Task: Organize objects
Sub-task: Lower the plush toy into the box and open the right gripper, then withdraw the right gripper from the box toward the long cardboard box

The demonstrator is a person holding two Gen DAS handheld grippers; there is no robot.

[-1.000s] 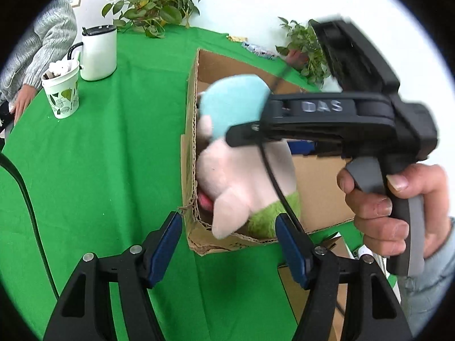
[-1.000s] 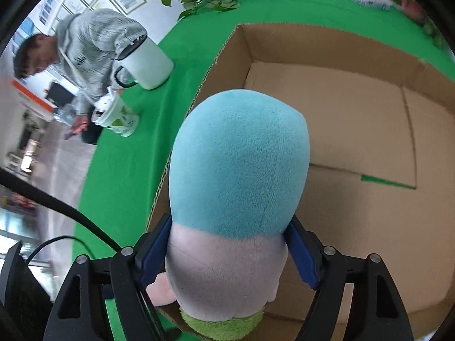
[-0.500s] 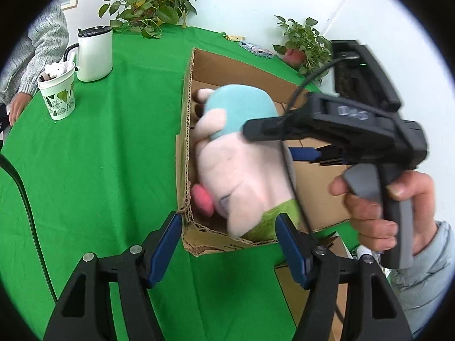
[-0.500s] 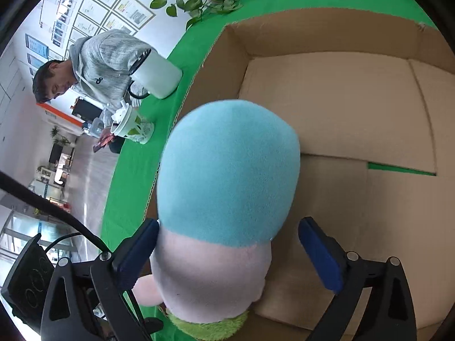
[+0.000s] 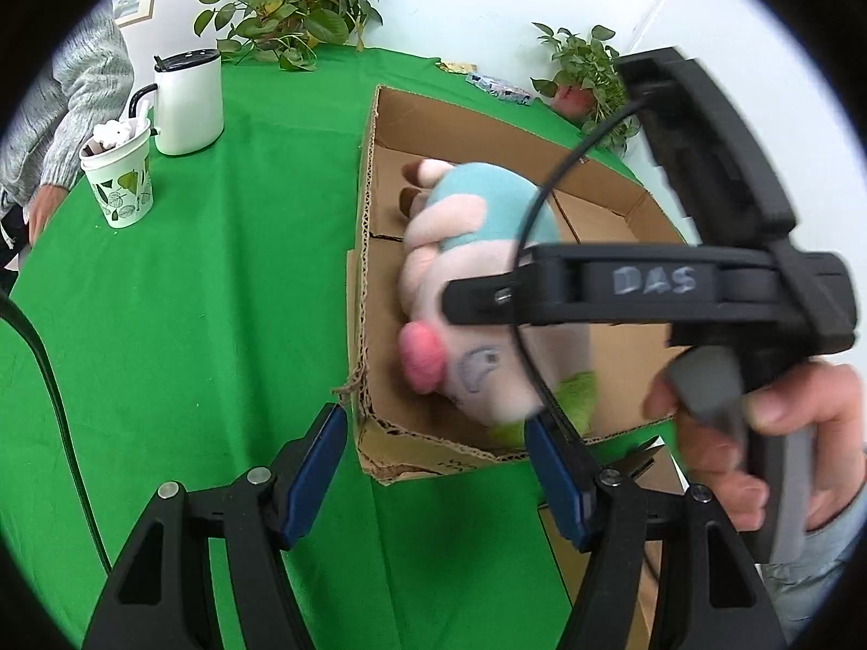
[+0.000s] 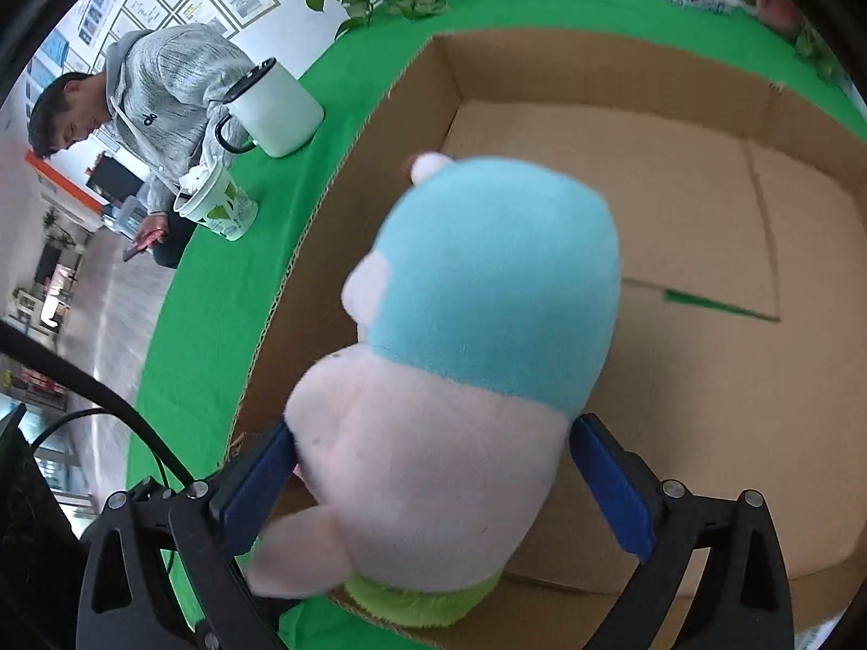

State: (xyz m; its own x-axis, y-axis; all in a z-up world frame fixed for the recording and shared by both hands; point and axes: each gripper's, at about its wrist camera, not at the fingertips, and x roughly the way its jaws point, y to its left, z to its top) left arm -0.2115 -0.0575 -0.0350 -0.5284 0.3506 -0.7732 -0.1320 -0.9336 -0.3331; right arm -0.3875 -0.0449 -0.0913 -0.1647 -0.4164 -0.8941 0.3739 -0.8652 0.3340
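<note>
- One plush toy (image 6: 466, 357) down inside cardboard box (image 5: 379, 433), against its left wall.
- Right gripper (image 6: 433, 482) spread wide around it, seemingly just released.
- Left gripper (image 5: 436, 468) open, empty, near box corner.
- Next: back out, fetch another object.

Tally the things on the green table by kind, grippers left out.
Plush toy: 1
Cardboard box: 1
White mug: 1
Paper cup: 1
Potted plants: 2
Total: 6
</note>
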